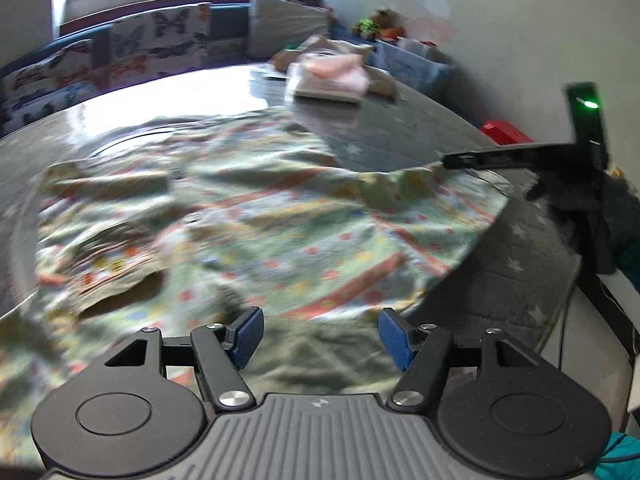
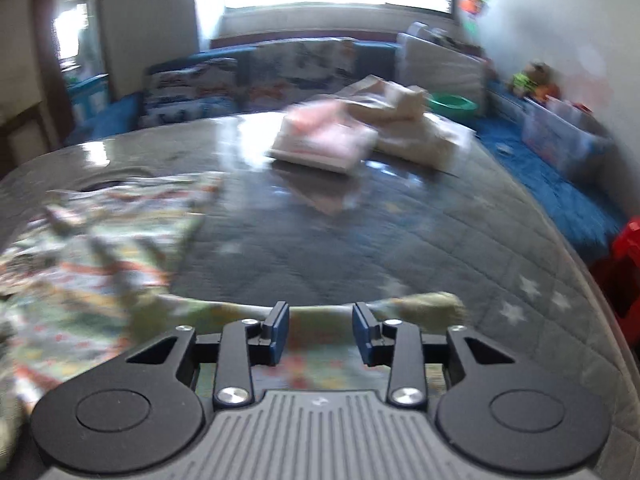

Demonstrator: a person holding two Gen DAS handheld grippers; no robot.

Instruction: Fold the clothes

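Note:
A pale green garment (image 1: 256, 216) with orange stripes and small coloured dots lies spread and rumpled on the grey quilted table cover (image 1: 500, 280). My left gripper (image 1: 320, 336) hovers over its near edge, jaws wide apart, with nothing between the blue pads (image 1: 248, 336). In the left wrist view, my right gripper (image 1: 452, 160) reaches in from the right at the garment's far right corner. In the right wrist view the right gripper (image 2: 320, 332) stands open over the garment (image 2: 80, 248), whose hem runs under the gap; the pads do not press on it.
A stack of folded pink and cream clothes (image 2: 328, 140) sits at the far side of the table, with loose cream cloth (image 2: 412, 120) beside it. A butterfly-print sofa (image 1: 120, 52) stands behind. A red object (image 2: 628, 264) stands off the table's right edge.

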